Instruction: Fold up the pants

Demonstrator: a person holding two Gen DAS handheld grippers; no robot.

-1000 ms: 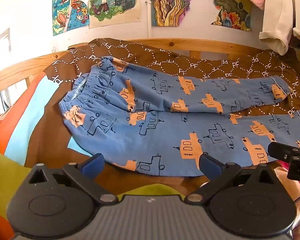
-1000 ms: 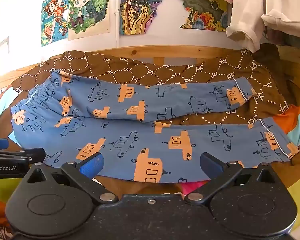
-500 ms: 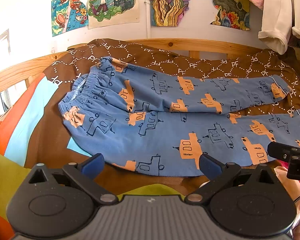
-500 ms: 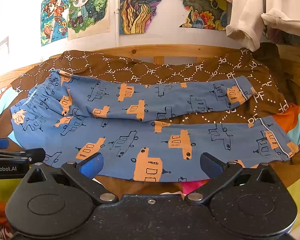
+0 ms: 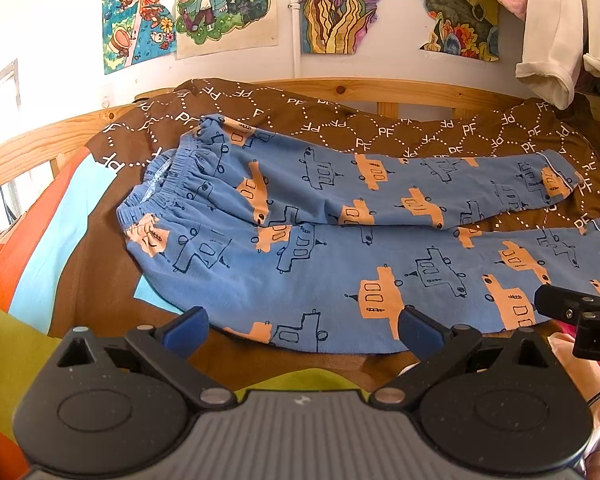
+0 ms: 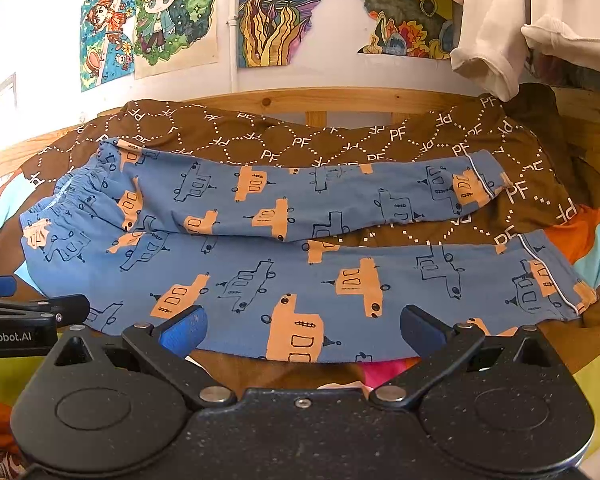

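Blue pants (image 5: 320, 240) with orange and outlined vehicle prints lie spread flat on the bed, waistband at the left, both legs running right. They also show in the right wrist view (image 6: 300, 248), cuffs at the right. My left gripper (image 5: 302, 330) is open and empty, hovering just in front of the near edge of the near leg, toward the waist end. My right gripper (image 6: 302, 330) is open and empty, in front of the same edge nearer the cuff. Each gripper's tip shows at the side of the other's view.
A brown quilt (image 6: 300, 140) with white "PF" print covers the bed under the pants. A wooden bed rail (image 5: 380, 90) runs along the back and left. Posters hang on the wall (image 5: 228, 4). Cream clothes (image 6: 520, 20) hang at the upper right.
Both grippers have drifted very slightly toward the pants. The pants have not moved and both grippers stay open.
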